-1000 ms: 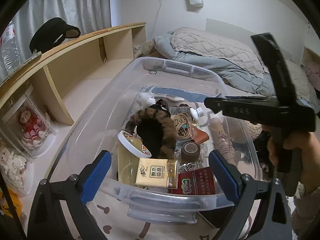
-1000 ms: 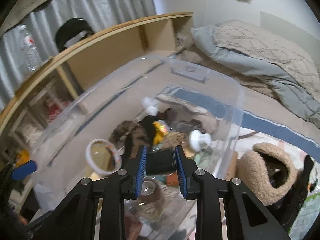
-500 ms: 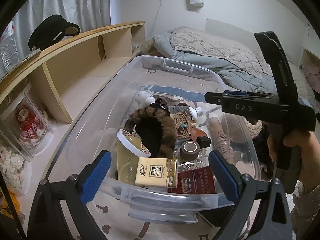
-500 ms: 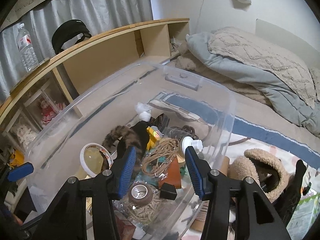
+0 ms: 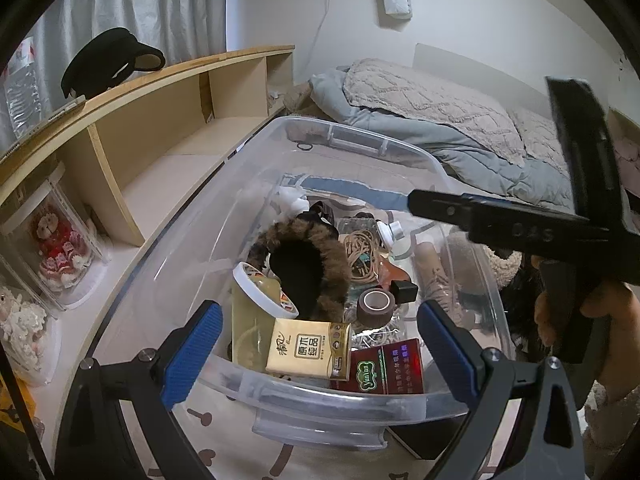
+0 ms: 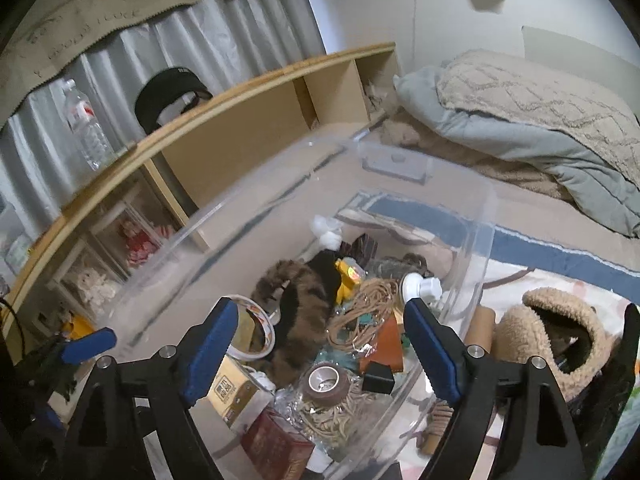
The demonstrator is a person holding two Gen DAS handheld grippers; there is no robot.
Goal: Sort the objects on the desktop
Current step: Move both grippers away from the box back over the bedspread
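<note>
A clear plastic bin holds several items: a fur-trimmed black piece, a yellow tissue pack, a red carton and a brown tape roll. A small black box lies beside that roll, also seen as the black box in the right wrist view. My right gripper hovers over the bin's right side, its jaws opening wide with nothing between them. My left gripper stands open and empty at the bin's near rim.
A wooden shelf unit runs along the left, with a black cap and a water bottle on top. A bed with a quilt lies behind. A fuzzy tan slipper sits outside the bin on the right.
The right gripper let go of the small black box, which dropped into the bin beside the brown tape roll; its jaws have spread wide. The left gripper kept still.
</note>
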